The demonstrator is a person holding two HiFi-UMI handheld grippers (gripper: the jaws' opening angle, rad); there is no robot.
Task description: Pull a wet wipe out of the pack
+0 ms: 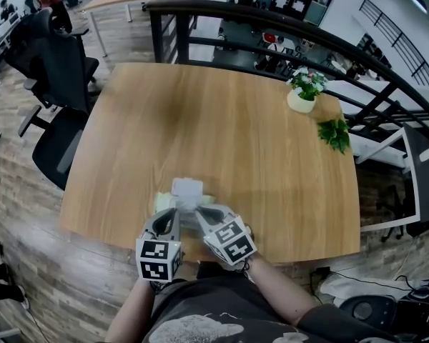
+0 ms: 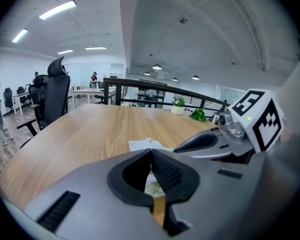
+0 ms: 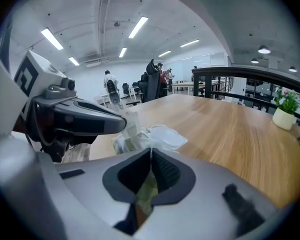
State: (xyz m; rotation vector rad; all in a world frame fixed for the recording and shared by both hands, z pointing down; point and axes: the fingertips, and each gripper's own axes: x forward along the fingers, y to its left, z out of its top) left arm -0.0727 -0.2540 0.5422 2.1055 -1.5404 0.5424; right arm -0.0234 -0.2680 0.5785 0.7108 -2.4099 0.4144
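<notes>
Both pressed together at near-edge pack point(image 1: 162, 201): left gripper point(image 1: 174, 213), I judge, anchoring it; right gripper point(image 1: 202, 215) set to pull.

Light wood worktop point(image 1: 229, 134); black railing point(image 1: 193, 6) behind; black swivel chairs point(image 1: 53, 66) left, on plank floor point(image 1: 28, 277). Potted plant point(image 1: 304, 91), green sprig point(image 1: 334, 133) near far right corner. Strip lights point(image 3: 140, 26) on grey ceiling point(image 3: 190, 14).

Your table point(image 1: 222, 120) is pale wood with a fine grain and a soft satin sheen. The wipe pack point(image 3: 135, 139) at lower centre is crinkly pale film, and its flap lid point(image 3: 166, 136) is smooth, glossy plastic. Your left gripper point(image 2: 151, 151) and right gripper point(image 3: 151, 150) wear smooth matt grey shells, with black ribbed pads point(image 2: 166, 171). Along the top, the railing point(image 1: 272, 23) looks like dark painted metal.
</notes>
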